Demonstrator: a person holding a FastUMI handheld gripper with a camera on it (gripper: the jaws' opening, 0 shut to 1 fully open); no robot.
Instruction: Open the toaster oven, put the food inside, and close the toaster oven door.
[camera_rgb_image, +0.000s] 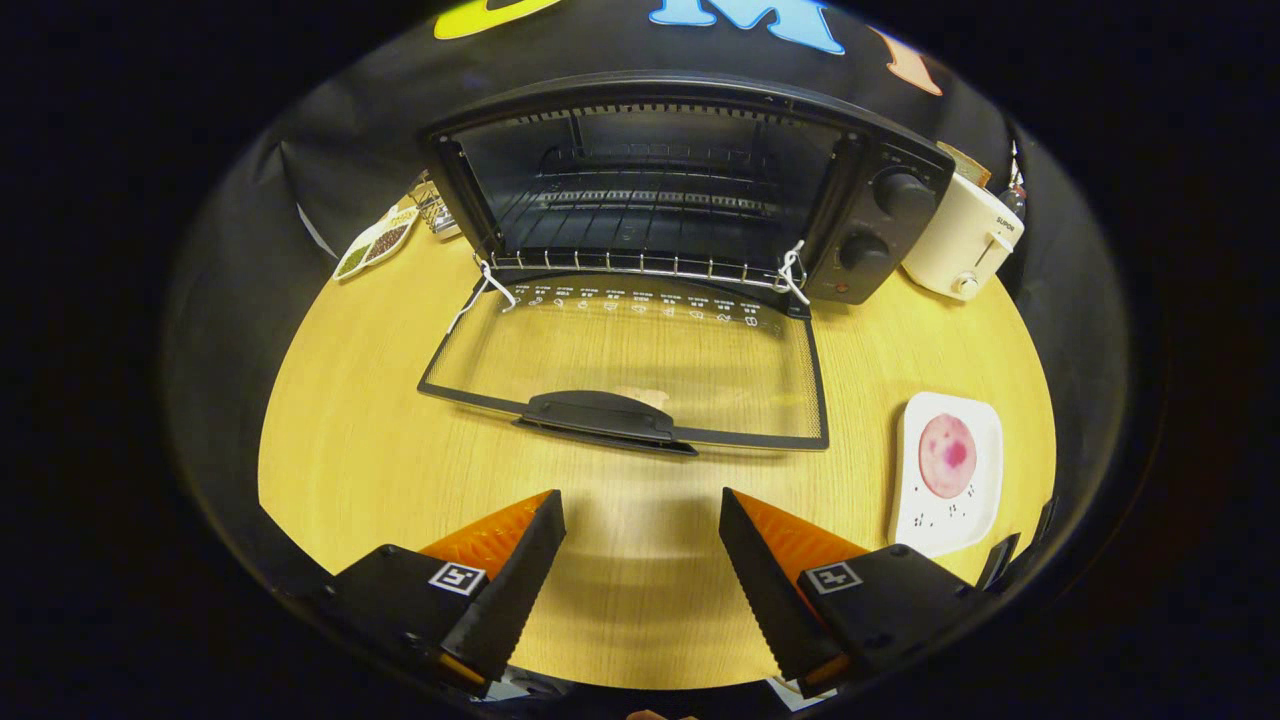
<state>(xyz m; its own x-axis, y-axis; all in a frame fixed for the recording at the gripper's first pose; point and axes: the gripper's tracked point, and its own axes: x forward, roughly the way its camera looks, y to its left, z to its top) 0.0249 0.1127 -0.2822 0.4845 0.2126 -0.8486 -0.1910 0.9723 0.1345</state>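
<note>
The gripper (640, 500) is spread wide, holding nothing; ahead lies the toaster oven (690, 180) door (640, 360) dropped open, food (946, 455) to its right

A round, pale wooden worktop (640, 590) carries everything. At its far side stands a black toaster oven (680, 190) with its glass door (640, 365) folded down flat onto the wood, handle toward the near side. Just right of the oven sits a cream pop-up toaster (965, 240). On the near right lies a white square plate (948, 475) holding a round pink slice of food (946, 455). At the far left rests a white divided dish (375, 243) of dark and green grains.
</note>
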